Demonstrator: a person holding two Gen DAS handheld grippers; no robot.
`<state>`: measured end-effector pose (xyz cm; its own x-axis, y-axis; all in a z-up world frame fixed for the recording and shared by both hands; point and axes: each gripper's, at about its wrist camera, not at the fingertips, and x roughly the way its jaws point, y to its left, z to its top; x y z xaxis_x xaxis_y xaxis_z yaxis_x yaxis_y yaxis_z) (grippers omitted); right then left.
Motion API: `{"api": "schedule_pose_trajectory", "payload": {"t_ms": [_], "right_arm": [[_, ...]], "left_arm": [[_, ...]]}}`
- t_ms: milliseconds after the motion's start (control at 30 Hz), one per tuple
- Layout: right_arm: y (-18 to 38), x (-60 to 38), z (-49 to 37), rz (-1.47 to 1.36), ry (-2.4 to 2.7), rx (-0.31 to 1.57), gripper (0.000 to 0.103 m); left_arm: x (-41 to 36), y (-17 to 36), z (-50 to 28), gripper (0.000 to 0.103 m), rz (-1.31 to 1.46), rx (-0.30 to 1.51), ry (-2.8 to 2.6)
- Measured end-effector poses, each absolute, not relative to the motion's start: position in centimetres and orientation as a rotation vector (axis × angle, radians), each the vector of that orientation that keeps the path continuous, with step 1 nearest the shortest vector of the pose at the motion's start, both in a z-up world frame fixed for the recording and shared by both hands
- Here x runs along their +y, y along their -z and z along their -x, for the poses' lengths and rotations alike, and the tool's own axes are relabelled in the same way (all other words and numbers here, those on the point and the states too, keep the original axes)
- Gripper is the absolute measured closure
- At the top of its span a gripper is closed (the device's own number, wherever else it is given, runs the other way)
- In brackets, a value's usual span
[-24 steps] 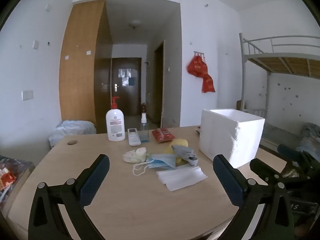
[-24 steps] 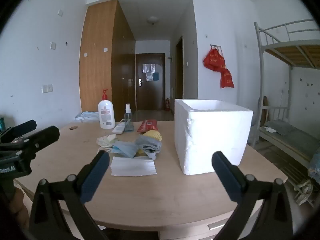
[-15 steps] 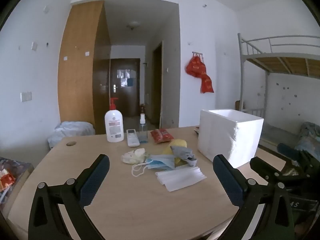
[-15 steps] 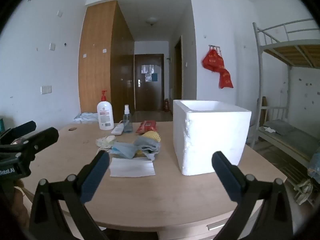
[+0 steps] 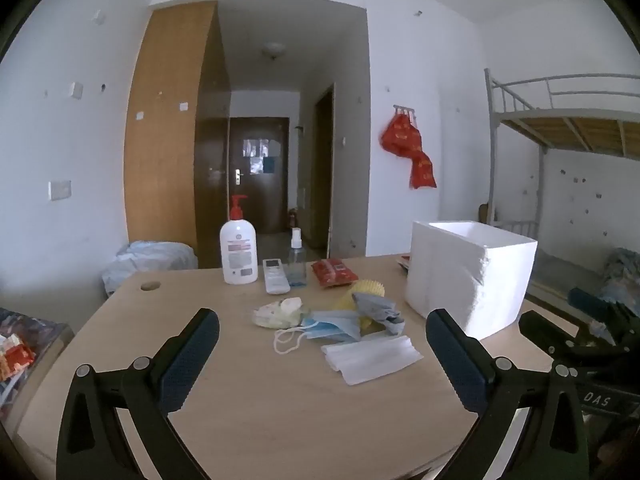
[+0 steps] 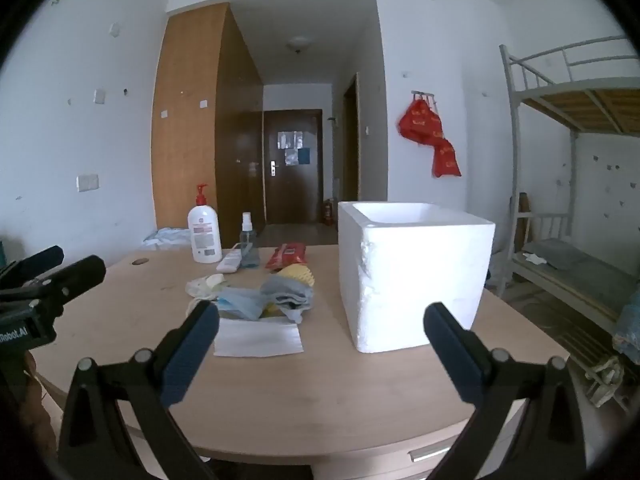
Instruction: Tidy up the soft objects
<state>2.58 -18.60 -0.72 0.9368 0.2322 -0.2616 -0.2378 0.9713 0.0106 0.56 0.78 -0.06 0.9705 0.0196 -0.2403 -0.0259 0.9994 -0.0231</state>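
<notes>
My left gripper hangs above the near edge of the desk with its jaws spread wide and nothing between them. At the far left of the desk stands a white pump bottle with a red pump, then a white remote lying flat, a small clear spray bottle just beside it, and a red packet.

Nearer to me, in the middle of the desk, the soft things lie in a loose cluster: a pale crumpled mask at the left, a blue face mask with its white ear loop trailing toward me, a yellow foam net behind it, a grey cloth draped over the net, and a folded white tissue pack closest to me.

Right of the cluster, apart from it, sits an open white foam box. My right gripper hovers over the near edge in front of that box, jaws also wide apart and empty.
</notes>
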Motion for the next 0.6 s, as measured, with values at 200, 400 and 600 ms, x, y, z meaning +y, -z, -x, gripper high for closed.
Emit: {"api": "schedule_pose_trajectory", "payload": {"t_ms": [200, 400, 600], "right_arm": [[0.79, -18.68, -2.9, 0.015, -0.242, 0.261, 0.0], [0.97, -18.71, -2.9, 0.011, -0.239, 0.253, 0.0], [1.07, -18.8, -2.91, 0.005, -0.243, 0.248, 0.0]], "left_arm": [[0.88, 0.12, -0.42, 0.0, 0.031, 0.239, -0.023], [1.03, -0.15, -0.15, 0.0, 0.03, 0.232, -0.021], [1.12, -0.09, -0.15, 0.0, 0.03, 0.228, -0.022]]}}
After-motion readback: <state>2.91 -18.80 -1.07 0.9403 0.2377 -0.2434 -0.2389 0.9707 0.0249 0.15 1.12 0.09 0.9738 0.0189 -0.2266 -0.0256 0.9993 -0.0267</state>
